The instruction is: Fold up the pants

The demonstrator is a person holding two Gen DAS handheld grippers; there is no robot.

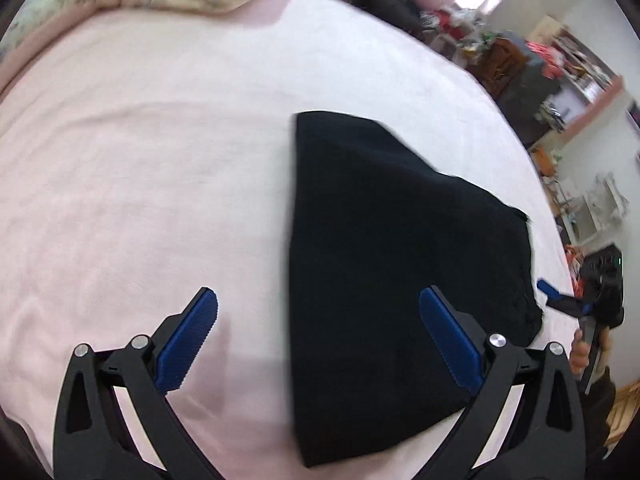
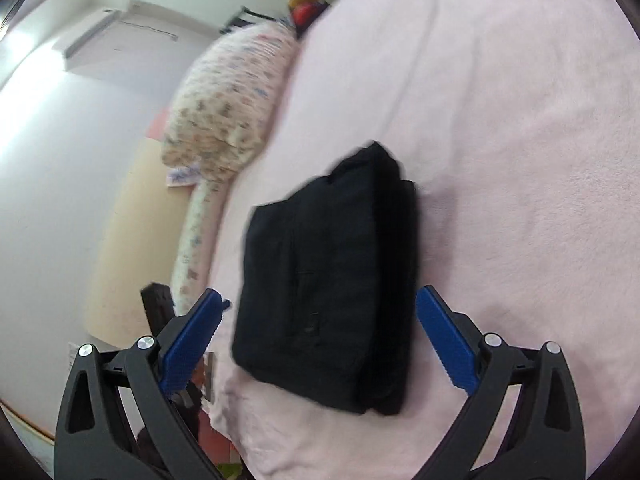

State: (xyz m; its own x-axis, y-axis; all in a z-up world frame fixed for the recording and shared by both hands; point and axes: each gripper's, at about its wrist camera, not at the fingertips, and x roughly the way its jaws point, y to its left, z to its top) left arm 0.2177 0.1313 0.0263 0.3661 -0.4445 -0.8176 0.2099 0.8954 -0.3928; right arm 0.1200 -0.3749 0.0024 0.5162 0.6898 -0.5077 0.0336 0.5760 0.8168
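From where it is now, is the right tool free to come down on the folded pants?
Probably yes. The right tool is open, the folded black pants lie between its fingers' line on the pink bedspread, and nothing covers them.

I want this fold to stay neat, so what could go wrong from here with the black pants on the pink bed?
The folded black pants lie near the pink bedsheet's edge in the right wrist view; a nudge could push them off. Both the left tongs and right tongs are open and holding nothing, so a stray brush might undo the stacked layers. The frames are blurred, which hints at fast motion.
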